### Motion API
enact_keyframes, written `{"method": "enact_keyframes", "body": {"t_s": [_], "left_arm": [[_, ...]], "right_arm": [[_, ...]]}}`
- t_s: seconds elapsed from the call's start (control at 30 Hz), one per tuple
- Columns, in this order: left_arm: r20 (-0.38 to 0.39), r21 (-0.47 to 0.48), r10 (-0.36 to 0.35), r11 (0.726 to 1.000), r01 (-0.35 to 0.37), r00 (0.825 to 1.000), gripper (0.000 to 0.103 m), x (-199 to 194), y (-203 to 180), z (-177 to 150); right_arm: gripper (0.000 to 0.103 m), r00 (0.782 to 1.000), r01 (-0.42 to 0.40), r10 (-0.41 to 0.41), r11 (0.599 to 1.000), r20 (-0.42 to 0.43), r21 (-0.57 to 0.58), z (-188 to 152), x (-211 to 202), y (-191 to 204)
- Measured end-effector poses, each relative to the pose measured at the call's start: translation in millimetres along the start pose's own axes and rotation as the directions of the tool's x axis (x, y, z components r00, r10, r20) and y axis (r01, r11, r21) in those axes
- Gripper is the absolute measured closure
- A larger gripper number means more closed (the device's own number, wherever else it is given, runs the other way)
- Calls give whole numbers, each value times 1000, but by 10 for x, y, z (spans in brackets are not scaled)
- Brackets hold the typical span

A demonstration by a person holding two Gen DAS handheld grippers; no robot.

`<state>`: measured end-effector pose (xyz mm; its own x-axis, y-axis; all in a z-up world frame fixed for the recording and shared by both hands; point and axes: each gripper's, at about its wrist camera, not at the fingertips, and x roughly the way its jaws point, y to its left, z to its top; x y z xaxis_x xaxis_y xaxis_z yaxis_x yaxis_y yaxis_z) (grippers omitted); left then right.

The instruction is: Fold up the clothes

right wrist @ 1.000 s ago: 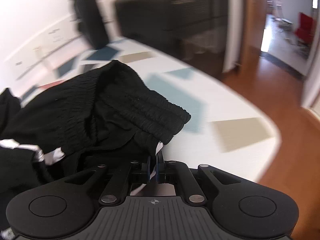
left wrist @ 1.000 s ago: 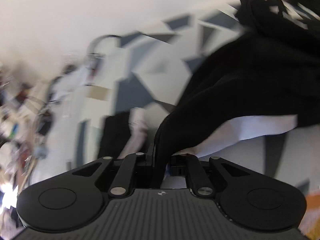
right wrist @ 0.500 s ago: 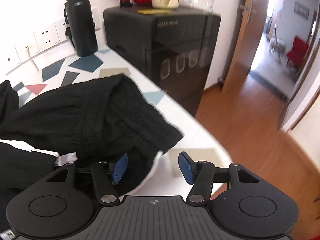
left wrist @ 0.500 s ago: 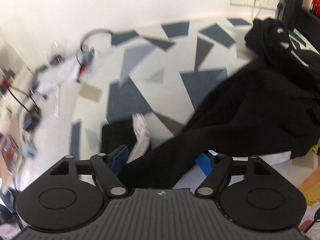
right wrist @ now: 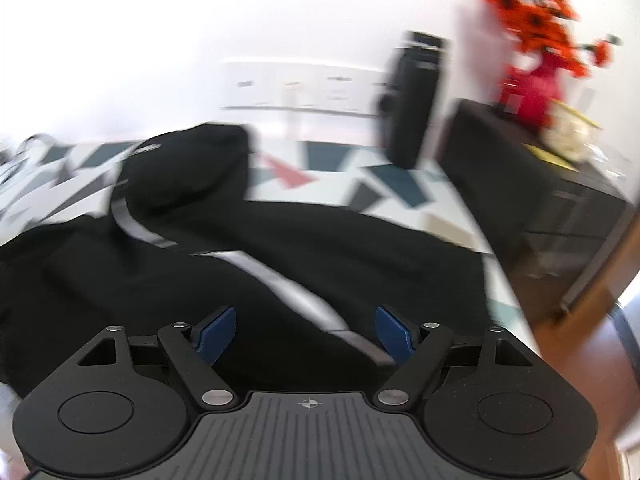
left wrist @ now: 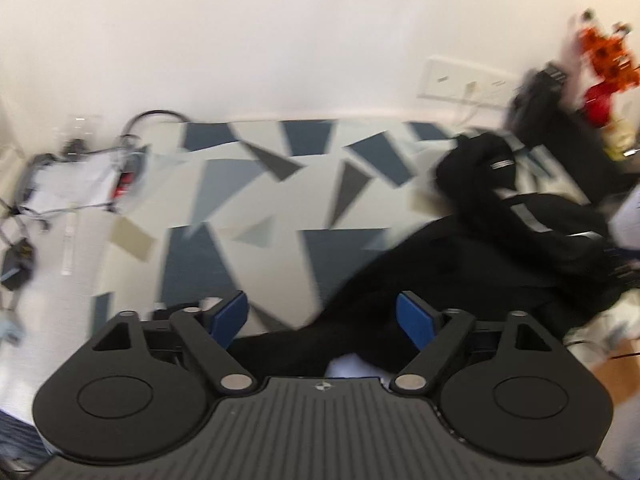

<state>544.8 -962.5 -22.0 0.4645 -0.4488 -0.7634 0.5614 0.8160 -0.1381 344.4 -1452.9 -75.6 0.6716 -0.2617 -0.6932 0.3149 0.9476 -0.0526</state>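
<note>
A black garment with a pale stripe lies spread over the patterned tabletop. One dark end of it runs under my left gripper, whose jaws are opening; its blue pads stand wide apart above the cloth and press on nothing. In the right wrist view the same black garment fills the middle, its grey-white stripe running diagonally. My right gripper hovers over it, jaws opening, with the cloth lying loose below and between the blue pads. A second bunched black garment sits behind.
A black flask stands by the wall sockets. Beside it a black cabinet carries a red vase with orange flowers. Cables and small devices crowd the table's far left. Wooden floor shows past the table's right edge.
Both grippers were shut on the black garment a second ago; both have opened, let it drop onto the table and lifted away. The right view has swung from the doorway toward the wall.
</note>
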Motion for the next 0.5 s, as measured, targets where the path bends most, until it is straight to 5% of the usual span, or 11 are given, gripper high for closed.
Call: {"method": "enact_keyframes", "body": {"t_s": [0.1,0.17,0.2,0.27,0.37,0.5], "left_arm": [[32,-53,-56,997,58,998,13,-16,-68,35],[54,-86,-83,992,87,995,13,30,-123,50],[65,-94,-90,991,95,994,13,57,-158,52],[74,-78,-70,994,75,995,13,113,-252,44],[89,-48,-61,997,65,994,12,161,-345,19],[112,-51,-74,995,80,991,10,174,-323,-39]], "right_arm": [[20,999,4,-7,998,-39,-61,-29,178,169],[24,998,27,-33,995,-59,-94,-65,257,245],[30,998,18,-24,996,-65,-90,-58,270,246],[69,996,-32,27,997,-82,-64,-8,283,243],[91,985,-149,147,989,-91,-10,136,249,278],[97,942,-320,328,941,-65,111,411,168,322]]}}
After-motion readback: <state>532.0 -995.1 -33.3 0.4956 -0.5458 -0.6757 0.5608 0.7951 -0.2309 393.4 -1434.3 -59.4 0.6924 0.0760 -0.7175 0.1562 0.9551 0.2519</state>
